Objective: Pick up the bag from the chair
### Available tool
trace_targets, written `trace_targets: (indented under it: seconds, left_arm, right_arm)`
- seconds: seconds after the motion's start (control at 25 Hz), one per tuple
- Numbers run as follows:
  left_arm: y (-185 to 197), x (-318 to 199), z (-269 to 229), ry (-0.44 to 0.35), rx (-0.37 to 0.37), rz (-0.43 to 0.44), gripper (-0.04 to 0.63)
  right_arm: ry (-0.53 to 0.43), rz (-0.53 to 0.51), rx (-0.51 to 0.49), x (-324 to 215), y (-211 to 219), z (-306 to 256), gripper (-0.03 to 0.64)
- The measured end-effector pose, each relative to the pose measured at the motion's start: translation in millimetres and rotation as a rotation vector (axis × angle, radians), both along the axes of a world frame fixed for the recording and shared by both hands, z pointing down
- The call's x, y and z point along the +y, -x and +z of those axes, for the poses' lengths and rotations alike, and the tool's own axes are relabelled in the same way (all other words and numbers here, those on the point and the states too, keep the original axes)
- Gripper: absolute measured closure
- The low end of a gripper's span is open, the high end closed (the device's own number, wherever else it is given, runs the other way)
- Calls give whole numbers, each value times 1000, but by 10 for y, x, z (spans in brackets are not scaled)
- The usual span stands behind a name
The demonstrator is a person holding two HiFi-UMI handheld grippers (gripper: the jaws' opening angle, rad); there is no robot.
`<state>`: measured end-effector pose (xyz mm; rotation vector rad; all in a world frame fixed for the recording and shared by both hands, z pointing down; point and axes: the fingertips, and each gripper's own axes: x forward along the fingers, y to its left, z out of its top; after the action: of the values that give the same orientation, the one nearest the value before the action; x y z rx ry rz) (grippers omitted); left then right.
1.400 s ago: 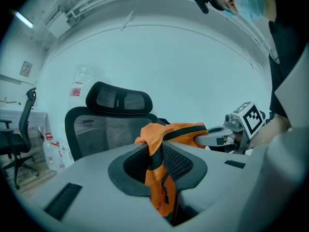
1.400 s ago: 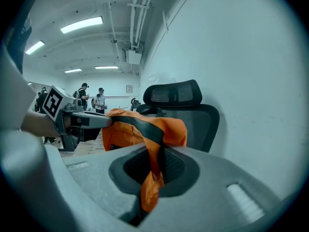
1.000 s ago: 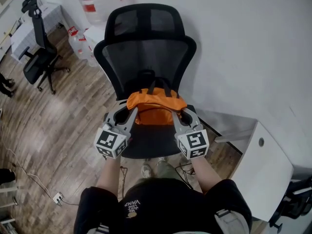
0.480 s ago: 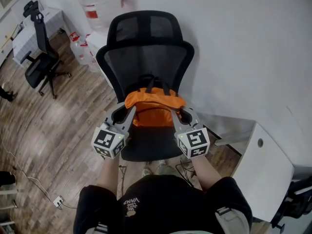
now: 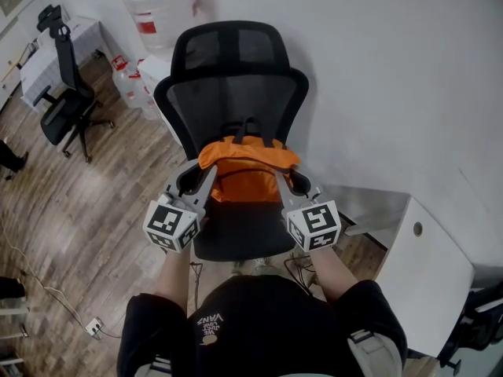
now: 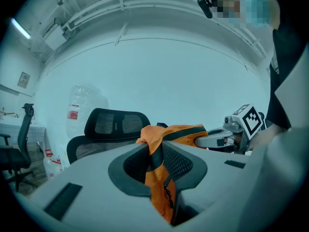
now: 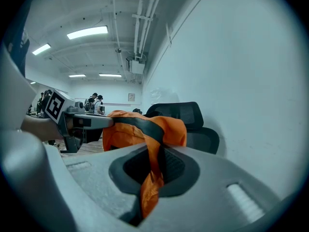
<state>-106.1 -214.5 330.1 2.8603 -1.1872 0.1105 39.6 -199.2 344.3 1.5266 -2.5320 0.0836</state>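
Note:
An orange bag with black straps hangs between my two grippers, above the seat of the black mesh office chair. My left gripper is shut on the bag's left edge; in the left gripper view orange cloth is pinched between the jaws. On the other side my right gripper is shut on the bag's right edge, with cloth and a black strap caught between its jaws. The bag's underside and the seat below it are partly hidden.
A white wall runs close behind the chair. A white desk stands at the right. Water bottles and a second black chair are at the back left on the wooden floor.
Both grippers have risen a little with the bag held between them; the bag now sits higher against the chair back. The jaws have stayed shut.

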Motion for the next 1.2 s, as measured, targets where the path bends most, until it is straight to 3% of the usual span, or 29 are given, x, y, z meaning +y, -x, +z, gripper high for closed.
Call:
trace_targets:
  seconds: [1.2]
  left_arm:
    - [3, 249, -594, -102, 13, -23, 509]
  right_arm:
    - [-80, -36, -40, 183, -14, -593, 603]
